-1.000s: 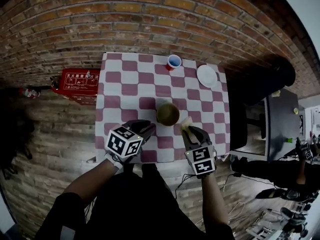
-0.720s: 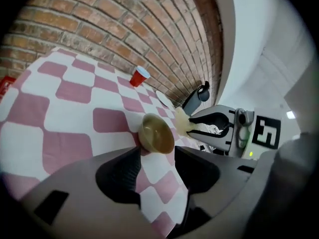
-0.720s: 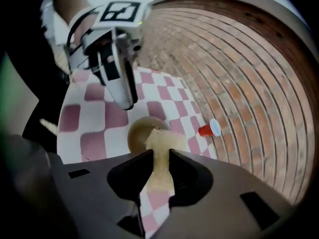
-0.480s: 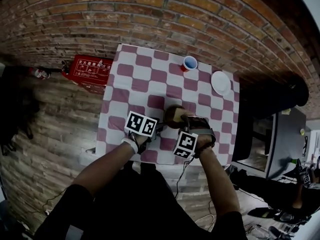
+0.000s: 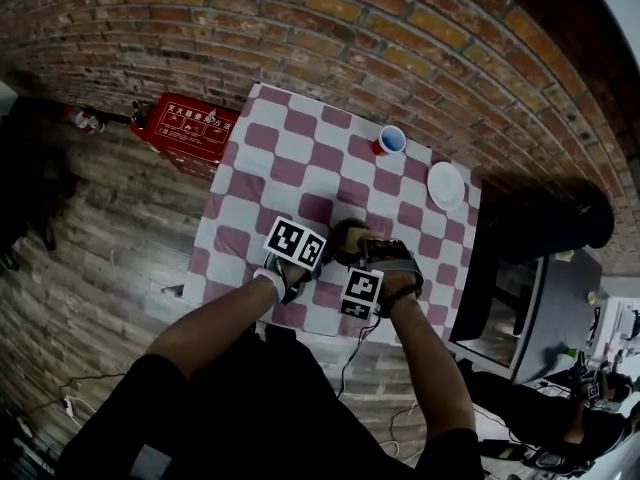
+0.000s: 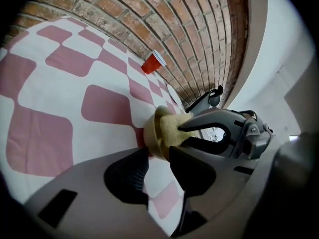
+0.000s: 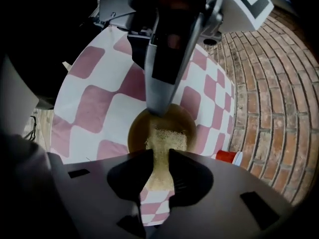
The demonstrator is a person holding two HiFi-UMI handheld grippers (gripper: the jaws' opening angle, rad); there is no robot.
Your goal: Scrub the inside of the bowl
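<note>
**Colleague:** Where was the bowl (image 7: 135, 129) when you paused?

**Me:** At the centre of the head view, on the lower half of the checked tablecloth (image 5: 285, 153). My left gripper (image 6: 158, 156) had its jaws astride the near rim. They had just been closing, and the pads looked to bear on the wall. My right gripper (image 7: 160, 154) was clamped tight on one end of a yellow sponge (image 7: 167, 137), and the free end reached down inside the bowl.

**Colleague:** What could have gone wrong from there?

**Me:** I judged the rim grip light. A hard scrubbing stroke could have slid or tipped the bowl, or dragged the cloth into folds. The sponge was pinched only at its end, so friction might have pulled it out of the jaws. The two grippers also sat almost touching over the bowl, so a wide stroke risked knocking them together. The red cup (image 5: 390, 140) and white plate (image 5: 445, 185) at the upper right were well apart, so I didn't fear for them.

**Colleague:** How did it differ from a second before?

**Me:** Then the bowl stood free. Both grippers hung below it in the frame, and the sponge was beside the bowl's lower right, outside it. The table also sat squarer in view.
</note>
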